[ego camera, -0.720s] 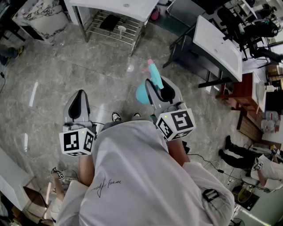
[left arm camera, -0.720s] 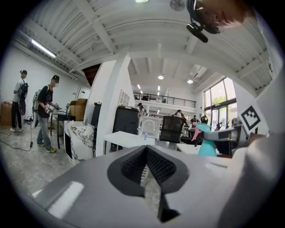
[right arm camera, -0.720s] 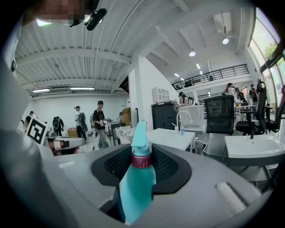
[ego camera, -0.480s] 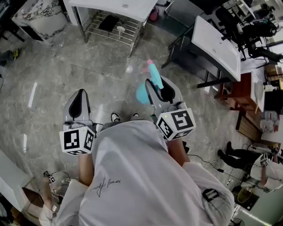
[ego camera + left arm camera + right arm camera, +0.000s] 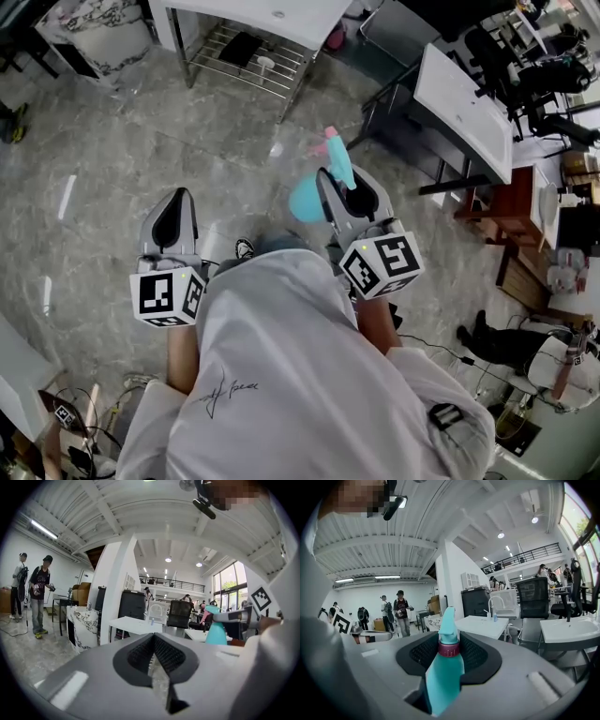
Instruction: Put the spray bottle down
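Right gripper (image 5: 349,190) clamped on the neck of the spray bottle (image 5: 443,667), carried upright in the air above the stone floor (image 5: 141,159), with the white table (image 5: 464,98) well apart ahead. Left gripper (image 5: 152,641) with jaws together, empty. Likely hazards: falling and tipping if released before resting on a surface; sliding down through the jaws, given the smooth, widening body below the collar.

Open floor (image 5: 141,141) ahead, white table (image 5: 464,94) right.
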Demonstrator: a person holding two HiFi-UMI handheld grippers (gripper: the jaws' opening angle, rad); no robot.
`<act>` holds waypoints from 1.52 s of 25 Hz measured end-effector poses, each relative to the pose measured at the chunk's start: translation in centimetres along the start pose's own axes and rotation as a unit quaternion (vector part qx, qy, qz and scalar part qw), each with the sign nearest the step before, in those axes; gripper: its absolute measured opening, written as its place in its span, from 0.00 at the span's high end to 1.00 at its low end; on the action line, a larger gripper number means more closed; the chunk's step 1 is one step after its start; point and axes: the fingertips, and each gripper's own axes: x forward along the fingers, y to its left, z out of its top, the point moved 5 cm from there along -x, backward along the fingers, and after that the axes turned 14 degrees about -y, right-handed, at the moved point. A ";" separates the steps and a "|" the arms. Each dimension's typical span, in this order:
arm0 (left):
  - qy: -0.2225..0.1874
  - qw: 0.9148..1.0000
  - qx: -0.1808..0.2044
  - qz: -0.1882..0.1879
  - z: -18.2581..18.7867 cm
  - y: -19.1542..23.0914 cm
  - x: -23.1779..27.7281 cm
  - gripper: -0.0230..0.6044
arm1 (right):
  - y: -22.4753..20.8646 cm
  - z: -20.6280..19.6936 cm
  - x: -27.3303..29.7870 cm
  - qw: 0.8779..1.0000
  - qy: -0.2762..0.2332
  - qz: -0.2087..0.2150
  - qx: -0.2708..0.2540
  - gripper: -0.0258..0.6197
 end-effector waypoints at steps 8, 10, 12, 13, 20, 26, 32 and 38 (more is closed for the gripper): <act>0.004 1.000 0.000 -0.001 -0.3 1.1 0.5 0.88 | 1.1 -1.0 2.9 1.000 0.011 0.028 0.001 0.75; 0.006 1.000 0.002 -0.001 -0.3 1.5 1.0 0.88 | 1.0 -1.2 4.0 1.000 0.012 0.028 0.003 0.75; 0.008 1.000 0.004 0.001 -0.5 2.0 1.6 0.88 | 0.7 -1.6 5.3 0.999 0.012 0.030 0.007 0.75; 0.008 1.000 0.005 0.003 -0.6 2.3 2.1 0.88 | 0.6 -1.7 6.1 0.999 0.011 0.031 0.008 0.75; 0.001 1.000 0.009 0.007 -0.3 5.6 6.6 0.88 | -0.2 -2.6 12.7 0.999 0.008 0.037 0.014 0.75; 0.011 1.000 0.013 0.002 0.0 8.5 11.9 0.88 | -1.3 -3.6 19.0 0.998 0.023 0.048 0.020 0.75; 0.030 0.999 -0.001 0.012 -0.9 11.0 17.5 0.88 | -3.4 -4.0 25.4 0.997 0.041 0.058 0.025 0.75; 0.059 0.998 -0.013 0.006 -2.1 12.5 23.1 0.88 | -5.6 -4.5 30.7 0.996 0.055 0.066 0.028 0.75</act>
